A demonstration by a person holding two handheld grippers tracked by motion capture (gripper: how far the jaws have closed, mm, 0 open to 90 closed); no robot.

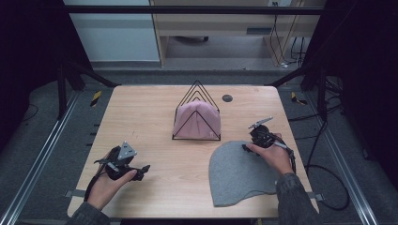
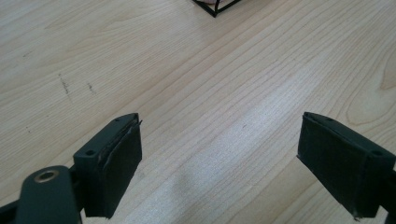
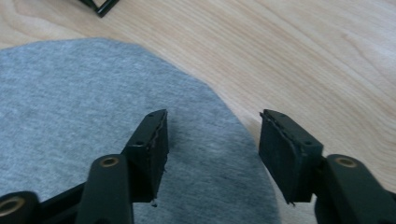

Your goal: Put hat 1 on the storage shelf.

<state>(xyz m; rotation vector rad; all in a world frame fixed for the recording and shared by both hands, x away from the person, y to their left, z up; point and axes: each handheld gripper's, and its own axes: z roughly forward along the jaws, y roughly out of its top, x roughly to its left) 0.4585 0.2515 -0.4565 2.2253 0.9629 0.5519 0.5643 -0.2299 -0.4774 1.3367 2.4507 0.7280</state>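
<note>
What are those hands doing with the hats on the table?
A person holds a gripper in each hand. The right gripper hovers open over the edge of a grey hat lying flat on the wooden table. The left gripper is open above bare wood, holding nothing. A pink hat already sits in the black wire rack.

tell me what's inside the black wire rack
A pink hat sits inside the black wire rack, leaning under its peaked wires and filling most of the frame. Whether anything lies behind or beneath the hat cannot be seen, since the fabric covers that space.
</note>
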